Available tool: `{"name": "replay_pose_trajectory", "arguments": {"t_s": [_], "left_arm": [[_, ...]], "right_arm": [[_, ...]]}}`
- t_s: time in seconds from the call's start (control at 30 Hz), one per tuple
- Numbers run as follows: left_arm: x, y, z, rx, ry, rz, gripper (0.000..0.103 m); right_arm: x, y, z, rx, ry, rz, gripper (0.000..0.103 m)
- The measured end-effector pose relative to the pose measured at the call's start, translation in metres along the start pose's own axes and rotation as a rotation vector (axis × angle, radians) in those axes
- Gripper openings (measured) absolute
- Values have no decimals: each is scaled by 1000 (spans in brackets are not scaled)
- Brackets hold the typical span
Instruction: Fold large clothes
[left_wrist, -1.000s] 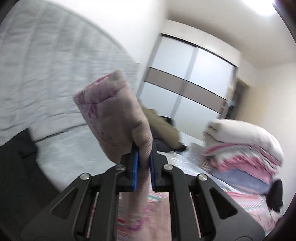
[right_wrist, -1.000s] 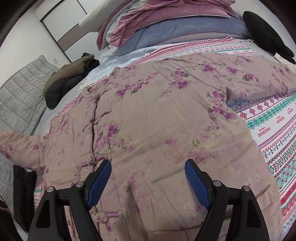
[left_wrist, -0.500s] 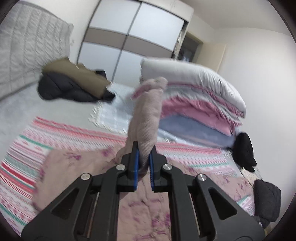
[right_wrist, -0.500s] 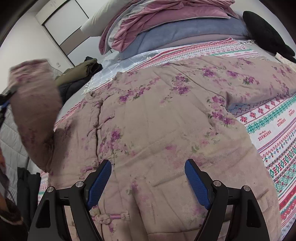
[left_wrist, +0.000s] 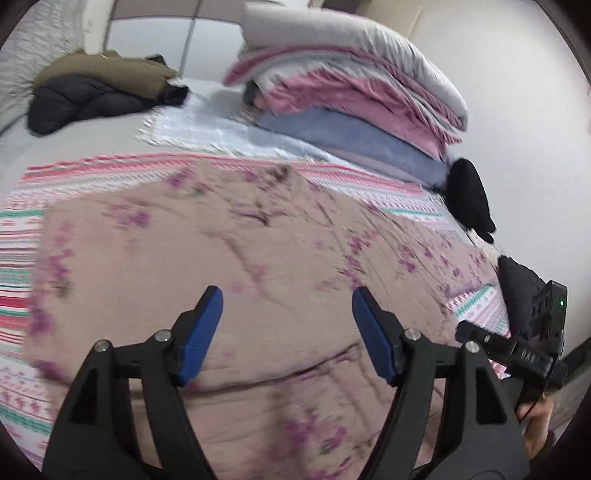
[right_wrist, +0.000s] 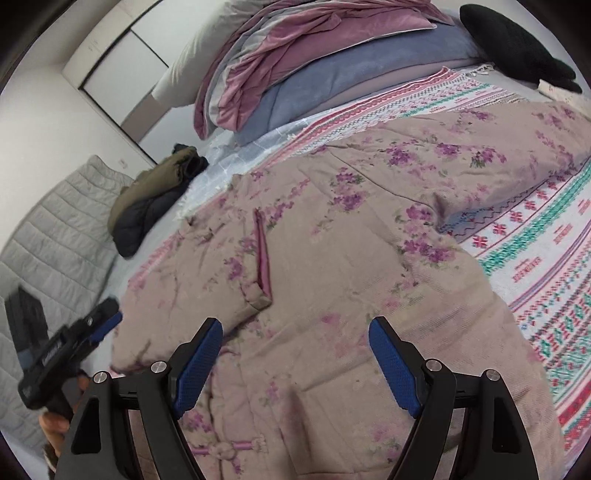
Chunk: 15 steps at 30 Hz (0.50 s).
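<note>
Under the folded sleeve (right_wrist: 255, 258), jacket (right_wrist: 332, 295) front hides.

Your floral jacket (right_wrist: 332, 258) looks like soft, matt quilted cloth; the patterned blanket (right_wrist: 535, 236) is woven, and the blue pads (right_wrist: 391, 365) are textured rubbery stuff.

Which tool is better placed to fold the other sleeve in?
Probably right: the unfolded sleeve lies on that side, and the right tool hangs open over the floral padded jacket nearest it.

Left gripper (left_wrist: 287, 328) and right gripper (right_wrist: 295, 360) both hold jaws spread wide, empty.
</note>
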<state>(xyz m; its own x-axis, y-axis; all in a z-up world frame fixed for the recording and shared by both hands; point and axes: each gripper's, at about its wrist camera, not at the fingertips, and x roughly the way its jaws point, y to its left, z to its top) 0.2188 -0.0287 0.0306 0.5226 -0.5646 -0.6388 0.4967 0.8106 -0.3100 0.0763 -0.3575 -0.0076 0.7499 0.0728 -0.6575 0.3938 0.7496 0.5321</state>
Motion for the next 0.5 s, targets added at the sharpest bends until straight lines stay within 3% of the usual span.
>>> {"name": "replay_pose_trajectory", "arguments": {"t_s": [0.17,0.2,0.27,0.33,0.37,0.4,0.43,0.5], "left_arm": [[-34,72,-11,-161,-73,191,75],[-38,82,-14,-181,-91,218,75],[-48,103,-21,-222,-122,273,75],[-53,121,-31,-264,-168,307,69],[-52,126,-32,-273,-176,316,65],[-49,132,-31,-283,-163,329,50],[-46,137,-30,-295,-166,320,39],[-43,137,-29,-304,-203,283,37]], "right_arm": [[35,7,9,109,13,225,82],[45,10,10,111,25,231,82],[73,19,11,97,65,164,77],[98,29,11,35,78,45,52],[105,34,9,4,64,31,39],[110,39,8,-20,68,33,30],[112,44,9,-35,66,16,29],[102,54,15,-56,15,34,26]]}}
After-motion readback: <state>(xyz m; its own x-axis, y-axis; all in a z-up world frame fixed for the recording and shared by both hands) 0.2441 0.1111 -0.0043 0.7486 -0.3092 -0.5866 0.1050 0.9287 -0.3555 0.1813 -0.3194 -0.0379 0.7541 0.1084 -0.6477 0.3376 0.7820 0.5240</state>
